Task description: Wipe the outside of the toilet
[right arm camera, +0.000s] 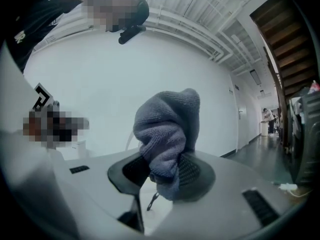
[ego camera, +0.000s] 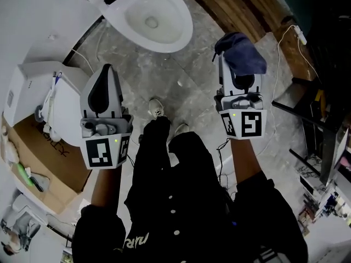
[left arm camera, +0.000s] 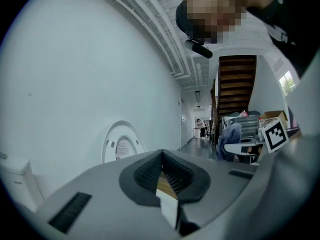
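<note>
Both handheld grippers are held level, side by side, pointed at the glossy white oval ceramic toilet (ego camera: pixel 156 18).
The left gripper (ego camera: pixel 107 76) is seen clenched, its ribbed black pads (left arm camera: pixel 150 173) met at the tips with nothing between. The right gripper (ego camera: pixel 239 74) is clamped on a soft knitted blue-grey cloth (ego camera: pixel 241 52), bunched upright. The toilet is set ahead, apart from both, on mottled grey stone floor (ego camera: pixel 192 78).

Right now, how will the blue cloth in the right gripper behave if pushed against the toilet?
Probably floppy: the blue cloth bunches and droops over the right gripper, holding no shape. Its knit surface likely grips rather than slips. It looks light, so it may fold when pushed along the toilet.
</note>
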A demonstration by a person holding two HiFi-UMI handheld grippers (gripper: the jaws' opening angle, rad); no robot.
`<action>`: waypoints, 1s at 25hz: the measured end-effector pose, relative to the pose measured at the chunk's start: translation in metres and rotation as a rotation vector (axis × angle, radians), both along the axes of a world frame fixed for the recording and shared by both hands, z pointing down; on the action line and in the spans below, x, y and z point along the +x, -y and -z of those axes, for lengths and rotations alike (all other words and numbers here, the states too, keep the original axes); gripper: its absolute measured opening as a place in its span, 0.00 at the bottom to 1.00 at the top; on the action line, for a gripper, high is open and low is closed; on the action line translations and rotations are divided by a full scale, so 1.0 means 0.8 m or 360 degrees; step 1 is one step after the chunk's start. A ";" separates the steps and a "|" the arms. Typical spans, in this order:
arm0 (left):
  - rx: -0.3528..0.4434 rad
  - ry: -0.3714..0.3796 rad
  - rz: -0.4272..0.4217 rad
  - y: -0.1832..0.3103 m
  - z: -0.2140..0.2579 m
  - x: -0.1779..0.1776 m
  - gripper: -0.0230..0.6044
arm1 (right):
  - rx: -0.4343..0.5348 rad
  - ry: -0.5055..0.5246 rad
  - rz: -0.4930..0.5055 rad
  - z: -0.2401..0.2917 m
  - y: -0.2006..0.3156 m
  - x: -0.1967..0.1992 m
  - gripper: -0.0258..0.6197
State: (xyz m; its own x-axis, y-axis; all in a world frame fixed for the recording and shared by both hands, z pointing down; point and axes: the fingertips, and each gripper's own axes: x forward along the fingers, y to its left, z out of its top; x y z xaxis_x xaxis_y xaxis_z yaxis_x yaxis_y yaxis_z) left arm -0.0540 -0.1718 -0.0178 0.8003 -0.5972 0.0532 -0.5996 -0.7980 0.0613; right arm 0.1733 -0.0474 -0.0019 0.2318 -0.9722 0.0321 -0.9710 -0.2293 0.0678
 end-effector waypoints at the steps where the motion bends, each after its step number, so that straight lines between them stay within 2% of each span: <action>1: 0.0008 0.0004 0.0009 0.000 -0.010 -0.002 0.05 | 0.0001 0.0002 0.0004 -0.011 0.000 0.000 0.22; 6: 0.0039 0.0002 0.0006 -0.005 -0.057 -0.002 0.05 | -0.0006 0.0015 0.0008 -0.066 -0.005 0.002 0.22; 16: 0.0024 0.0033 0.0034 -0.013 -0.182 0.004 0.05 | -0.0012 0.0009 0.0036 -0.186 -0.012 0.001 0.22; 25: 0.0092 0.0016 0.0006 -0.008 -0.276 0.015 0.05 | 0.0007 0.0018 0.0043 -0.298 -0.010 0.001 0.22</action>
State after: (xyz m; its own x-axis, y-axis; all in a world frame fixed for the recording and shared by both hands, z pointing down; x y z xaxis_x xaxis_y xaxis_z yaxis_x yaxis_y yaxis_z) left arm -0.0419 -0.1656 0.2032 0.7978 -0.6024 0.0265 -0.6028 -0.7979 0.0091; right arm 0.1739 -0.0390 0.2366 0.2051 -0.9783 0.0300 -0.9775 -0.2032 0.0558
